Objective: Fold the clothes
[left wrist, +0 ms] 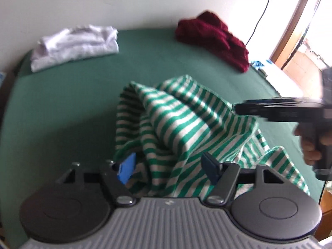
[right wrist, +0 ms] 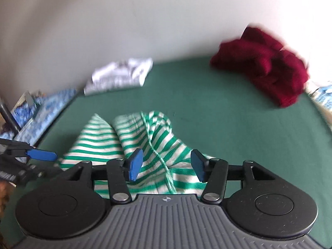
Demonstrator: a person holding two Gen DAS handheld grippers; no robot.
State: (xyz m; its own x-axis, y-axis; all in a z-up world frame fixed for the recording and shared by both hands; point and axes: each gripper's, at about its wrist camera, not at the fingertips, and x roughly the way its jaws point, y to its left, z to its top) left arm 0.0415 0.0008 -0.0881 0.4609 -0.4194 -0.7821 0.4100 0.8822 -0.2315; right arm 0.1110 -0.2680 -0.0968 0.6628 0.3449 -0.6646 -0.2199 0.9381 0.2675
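My left gripper [left wrist: 169, 169] and right gripper [right wrist: 166, 165] are both spread wide, gripping nothing, with the striped shirt [left wrist: 182, 124] bunched right under and ahead of the fingers on the green cover [right wrist: 228, 114]. From my left tool, the right one reaches in from the right over the shirt. Far ahead-left sits a folded white shirt [left wrist: 74, 45], far ahead-right a maroon sweater [right wrist: 267, 66].

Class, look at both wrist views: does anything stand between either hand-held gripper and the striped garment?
Nothing visible does. The striped garment lies bunched directly between the open fingers of the left hand-held gripper and of the right hand-held gripper. The white pile and red garment lie far behind.
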